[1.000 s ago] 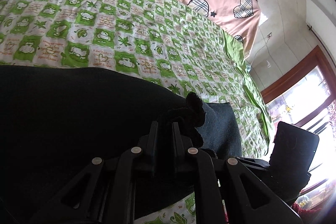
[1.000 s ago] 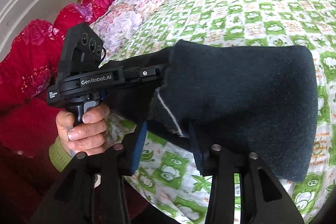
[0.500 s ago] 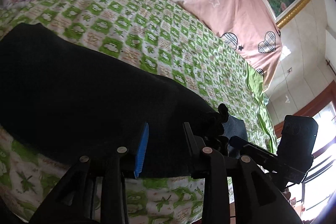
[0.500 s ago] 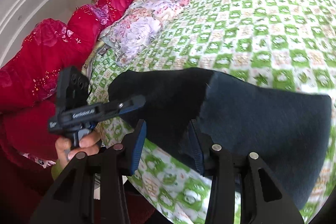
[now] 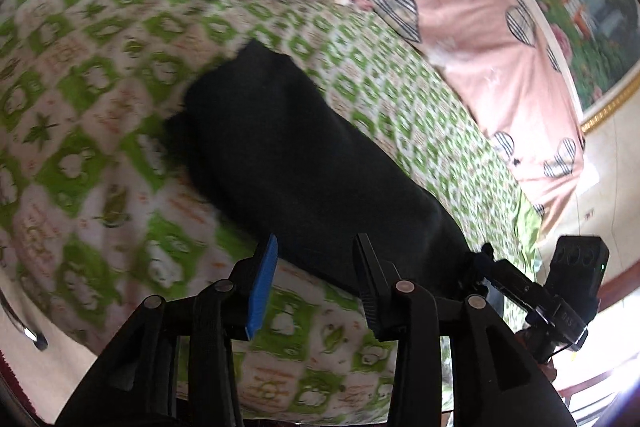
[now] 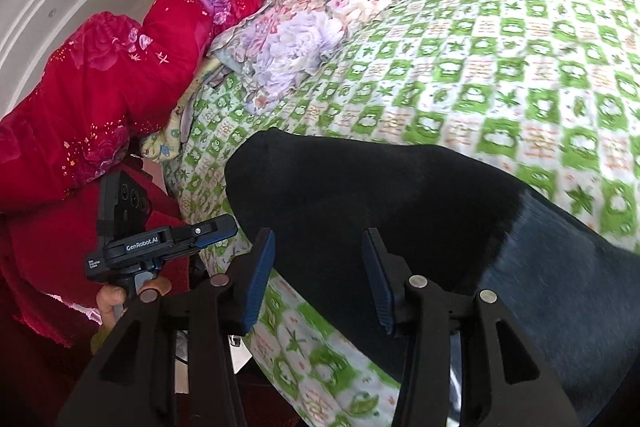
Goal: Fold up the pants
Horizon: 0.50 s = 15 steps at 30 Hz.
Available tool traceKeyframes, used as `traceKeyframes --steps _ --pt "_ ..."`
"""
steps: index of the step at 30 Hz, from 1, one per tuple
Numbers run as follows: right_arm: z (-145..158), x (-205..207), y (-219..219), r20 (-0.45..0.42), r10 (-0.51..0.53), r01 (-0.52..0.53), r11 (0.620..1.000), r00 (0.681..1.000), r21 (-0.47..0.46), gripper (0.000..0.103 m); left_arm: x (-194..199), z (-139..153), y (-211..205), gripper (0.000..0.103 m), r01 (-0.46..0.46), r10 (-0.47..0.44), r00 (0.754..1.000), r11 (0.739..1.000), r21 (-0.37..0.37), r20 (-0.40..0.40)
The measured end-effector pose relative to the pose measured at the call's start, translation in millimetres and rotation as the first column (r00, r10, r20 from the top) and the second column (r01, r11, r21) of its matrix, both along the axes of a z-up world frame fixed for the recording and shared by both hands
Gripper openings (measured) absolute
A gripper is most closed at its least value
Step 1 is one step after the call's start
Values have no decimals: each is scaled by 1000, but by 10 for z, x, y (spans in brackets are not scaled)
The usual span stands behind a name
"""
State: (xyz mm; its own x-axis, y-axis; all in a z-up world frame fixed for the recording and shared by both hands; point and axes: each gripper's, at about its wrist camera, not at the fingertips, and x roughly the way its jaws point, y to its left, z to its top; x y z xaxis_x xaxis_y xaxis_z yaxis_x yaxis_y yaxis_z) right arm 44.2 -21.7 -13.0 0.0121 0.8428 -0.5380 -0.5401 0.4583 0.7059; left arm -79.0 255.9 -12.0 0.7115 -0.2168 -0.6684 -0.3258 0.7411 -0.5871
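The black pants (image 6: 400,211) lie in a compact folded bundle near the front edge of the green-checked bedsheet (image 6: 500,67). Both the left gripper (image 5: 316,267) and right gripper (image 6: 320,267) gape, released above it; folding looks essentially done.

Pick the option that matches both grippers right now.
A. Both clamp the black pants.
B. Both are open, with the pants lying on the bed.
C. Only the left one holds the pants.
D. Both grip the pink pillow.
B: the left gripper and right gripper both show spread fingers with nothing between them, and the black pants lie on the green checked bedsheet.
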Motion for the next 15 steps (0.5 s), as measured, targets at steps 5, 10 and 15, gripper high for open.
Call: traceKeyframes --steps 5,10,15 --pt "40 37 241 16 48 -48 999 999 -15 47 -59 -94 275 44 -90 88 995 995 -36 -43" --pt "82 96 454 32 84 -84 996 996 -20 47 -8 -208 456 46 -152 146 984 987 -53 -104" --pt "92 216 760 42 133 -131 991 990 -40 48 82 -257 577 48 -174 163 979 981 -87 -120"
